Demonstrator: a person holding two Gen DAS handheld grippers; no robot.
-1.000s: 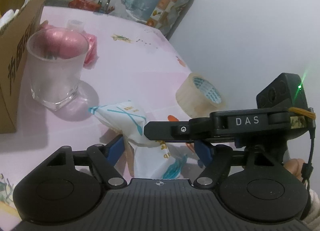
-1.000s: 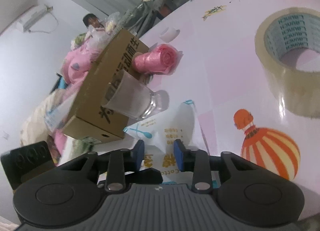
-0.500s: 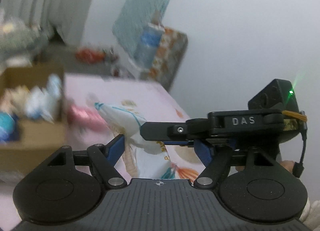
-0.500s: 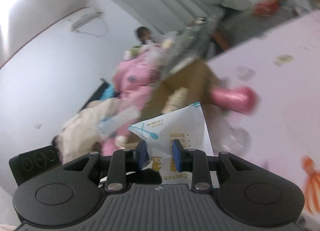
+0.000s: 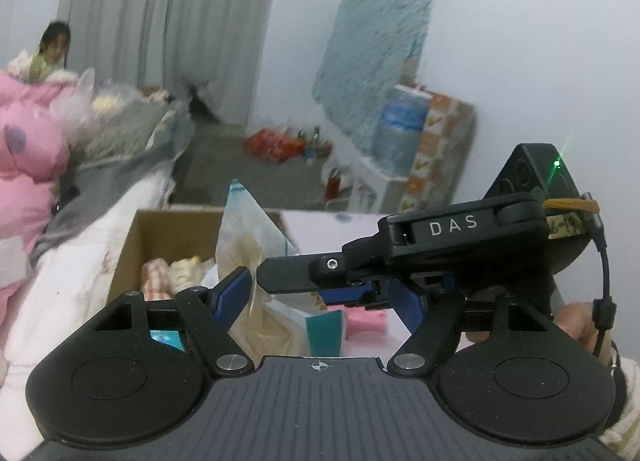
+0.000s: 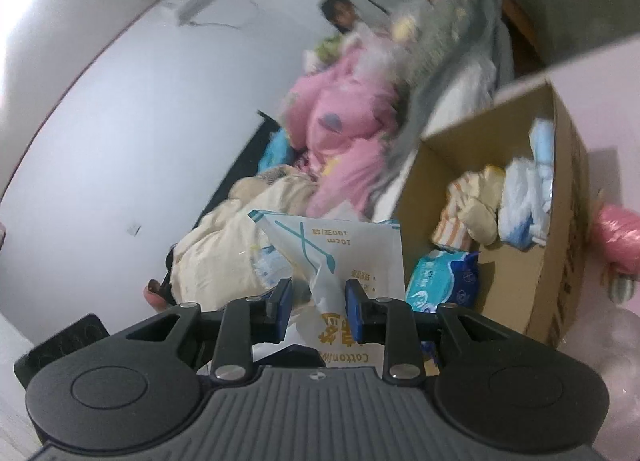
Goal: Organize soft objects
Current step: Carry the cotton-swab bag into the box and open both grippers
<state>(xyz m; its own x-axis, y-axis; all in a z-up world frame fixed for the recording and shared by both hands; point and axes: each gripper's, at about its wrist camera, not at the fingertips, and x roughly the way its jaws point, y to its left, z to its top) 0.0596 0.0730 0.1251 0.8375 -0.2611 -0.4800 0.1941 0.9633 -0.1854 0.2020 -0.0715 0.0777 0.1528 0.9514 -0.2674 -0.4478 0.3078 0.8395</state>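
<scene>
A white cotton swab bag (image 6: 340, 257) with teal print hangs between the blue pads of my right gripper (image 6: 318, 307), which is shut on it beside the open cardboard box (image 6: 532, 285). The same bag (image 5: 256, 261) shows in the left wrist view, above the box (image 5: 132, 253). My left gripper (image 5: 320, 301) is open; the bag sits between its pads, and the right gripper's black body crosses in front. The box holds soft cloths (image 6: 476, 217) and a teal wipes pack (image 6: 440, 277).
A pink bag roll (image 6: 616, 237) and a clear glass (image 6: 616, 345) stand on the pink table right of the box. A bed with pink and cream bedding (image 6: 340, 133) lies behind. A person (image 5: 54, 45) sits at the far left.
Both grippers have risen from the table with the bag and moved left to the cardboard box. The tape roll and glass have left the left wrist view.
</scene>
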